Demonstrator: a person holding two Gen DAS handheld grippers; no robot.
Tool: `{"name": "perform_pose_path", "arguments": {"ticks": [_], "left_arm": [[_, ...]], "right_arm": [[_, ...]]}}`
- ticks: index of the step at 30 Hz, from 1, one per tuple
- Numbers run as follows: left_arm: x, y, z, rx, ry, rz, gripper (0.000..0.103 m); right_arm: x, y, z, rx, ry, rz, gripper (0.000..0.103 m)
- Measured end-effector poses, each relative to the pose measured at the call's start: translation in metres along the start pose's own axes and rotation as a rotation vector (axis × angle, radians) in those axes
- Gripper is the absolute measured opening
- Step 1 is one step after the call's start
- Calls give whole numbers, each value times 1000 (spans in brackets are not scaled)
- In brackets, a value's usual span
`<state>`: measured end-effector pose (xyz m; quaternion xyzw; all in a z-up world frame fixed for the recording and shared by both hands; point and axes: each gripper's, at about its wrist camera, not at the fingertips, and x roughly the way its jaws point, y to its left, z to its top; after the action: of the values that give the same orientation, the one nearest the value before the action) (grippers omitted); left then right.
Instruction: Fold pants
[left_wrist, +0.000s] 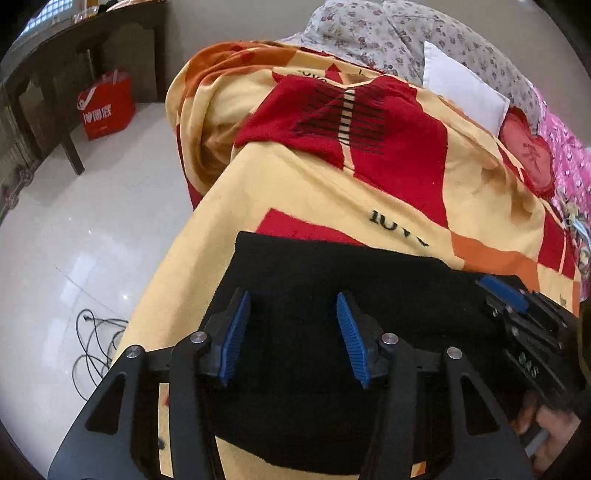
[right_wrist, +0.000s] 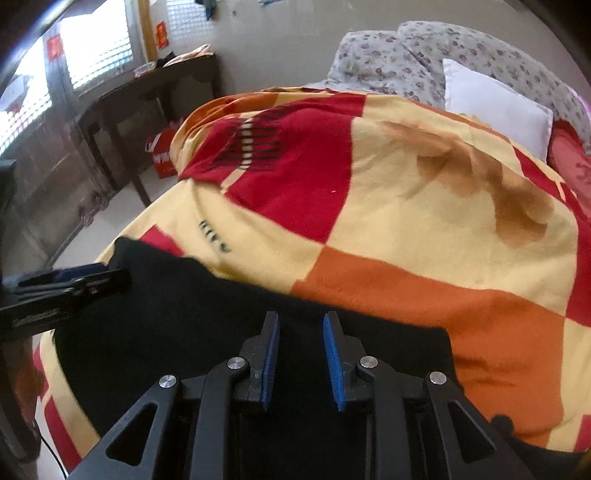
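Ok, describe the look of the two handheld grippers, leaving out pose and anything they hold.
The left gripper and right gripper match: matte black angular linkage arms with triangular cut-outs, round silver pivot pins, and two fingers faced with ribbed blue pads. No cable shows on either. One body carries small lettering, too blurred to read.

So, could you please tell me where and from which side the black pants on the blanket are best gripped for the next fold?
Probably at the far straight edge of the pants, where it lies flat on the blanket. Come from above with one pad slid under that edge, the left gripper near the far left corner and the right gripper further right. Both are open, gripping nothing.
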<state>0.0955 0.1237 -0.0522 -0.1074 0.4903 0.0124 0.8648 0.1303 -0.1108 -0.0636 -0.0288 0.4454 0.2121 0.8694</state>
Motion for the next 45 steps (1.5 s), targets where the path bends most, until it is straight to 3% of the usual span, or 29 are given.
{"name": "perform_pose_path", "arguments": {"ticks": [4,11,21,29,31,37,45], "left_arm": [[-5,-3,0,-2,7,13,48],[-23,-16,-9,22,-23,22,48],[-43,-52,-27,89,-59,0,48],[-37,-75,-42,113,-19,-33,48],[-32,-81,-46,123,6,-41,48],[-39,-105,-53,172,3,-61,48],[-34,-163,-62,290,44,-146,48]], "right_arm": [[-4,-11,3,55,-7,45,23],[-58,-16,-18,80,-59,68,23],[-98,-31,-59,81,-51,-13,24],[-79,-37,-84,73,8,-79,25],[-82,-36,-88,62,-14,-84,25],[-97,-47,-94,95,-11,-59,25],[-131,-80,-112,137,-32,-130,26]]}}
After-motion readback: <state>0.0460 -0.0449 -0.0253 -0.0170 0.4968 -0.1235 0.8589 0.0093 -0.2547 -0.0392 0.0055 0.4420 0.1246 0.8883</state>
